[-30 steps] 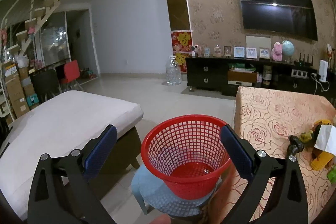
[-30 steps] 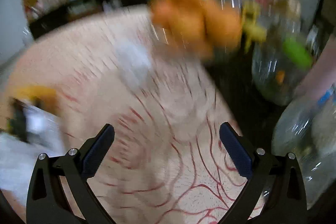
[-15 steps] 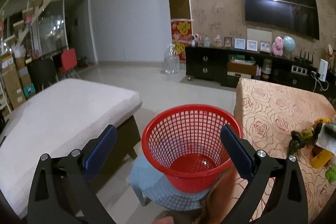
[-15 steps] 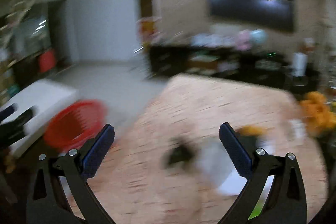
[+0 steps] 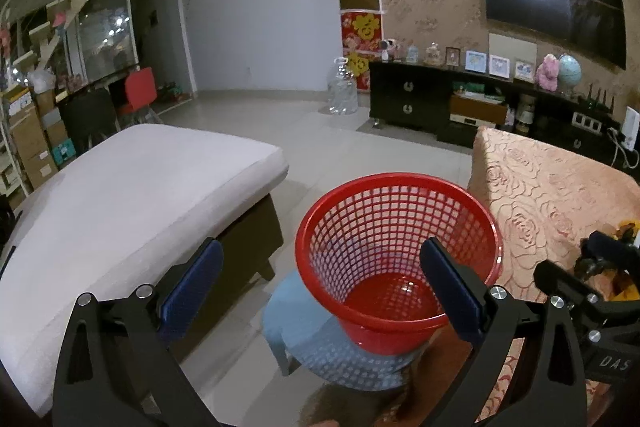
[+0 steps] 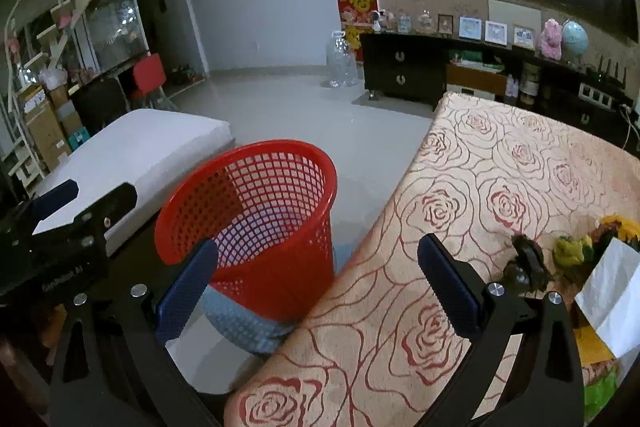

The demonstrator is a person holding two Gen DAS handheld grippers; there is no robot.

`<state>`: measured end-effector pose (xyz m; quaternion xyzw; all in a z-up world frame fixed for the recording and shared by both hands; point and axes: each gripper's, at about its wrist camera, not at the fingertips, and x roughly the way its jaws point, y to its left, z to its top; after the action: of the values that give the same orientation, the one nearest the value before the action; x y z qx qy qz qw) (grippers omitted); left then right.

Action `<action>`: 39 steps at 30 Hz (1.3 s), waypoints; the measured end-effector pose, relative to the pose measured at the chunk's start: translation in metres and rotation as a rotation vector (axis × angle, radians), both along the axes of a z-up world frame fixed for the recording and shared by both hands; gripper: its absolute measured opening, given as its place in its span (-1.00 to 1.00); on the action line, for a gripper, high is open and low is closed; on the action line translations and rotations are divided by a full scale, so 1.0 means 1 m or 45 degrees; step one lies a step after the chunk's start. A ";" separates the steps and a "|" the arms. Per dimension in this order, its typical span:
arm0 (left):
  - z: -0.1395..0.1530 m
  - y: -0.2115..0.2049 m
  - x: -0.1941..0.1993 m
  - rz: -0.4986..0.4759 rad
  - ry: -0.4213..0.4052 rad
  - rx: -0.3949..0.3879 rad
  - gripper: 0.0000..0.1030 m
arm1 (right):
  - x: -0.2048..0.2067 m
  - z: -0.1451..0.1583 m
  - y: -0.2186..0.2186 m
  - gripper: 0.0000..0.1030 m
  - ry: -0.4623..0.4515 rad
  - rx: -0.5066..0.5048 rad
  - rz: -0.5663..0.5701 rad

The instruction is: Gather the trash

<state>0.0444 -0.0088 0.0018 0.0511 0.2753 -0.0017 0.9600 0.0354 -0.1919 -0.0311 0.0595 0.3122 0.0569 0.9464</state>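
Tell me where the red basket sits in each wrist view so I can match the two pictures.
Left wrist view: the red basket sits low and centre-right, on a blue stool, partly behind the right-hand finger.
Right wrist view: the red basket sits left of centre, beside the edge of the rose-patterned tablecloth.
Shared landmark: the black cabinet by the far wall, below the television.

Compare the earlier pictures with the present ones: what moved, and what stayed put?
The right gripper swung left, from the table's far clutter round to the red basket, empty throughout. The left gripper rose slightly over the basket. Both stayed open; basket, stool and table stayed put.
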 end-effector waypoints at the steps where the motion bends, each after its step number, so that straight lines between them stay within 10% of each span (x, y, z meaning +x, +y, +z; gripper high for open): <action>1: 0.000 0.001 0.000 0.003 0.001 0.000 0.85 | 0.001 0.002 0.001 0.88 -0.004 -0.001 0.001; 39: -0.003 -0.001 -0.002 0.013 0.026 -0.017 0.85 | -0.008 0.006 -0.003 0.88 -0.030 -0.053 0.004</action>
<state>0.0421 -0.0100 -0.0016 0.0432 0.2854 0.0008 0.9574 0.0275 -0.1945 -0.0256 0.0386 0.3024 0.0526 0.9509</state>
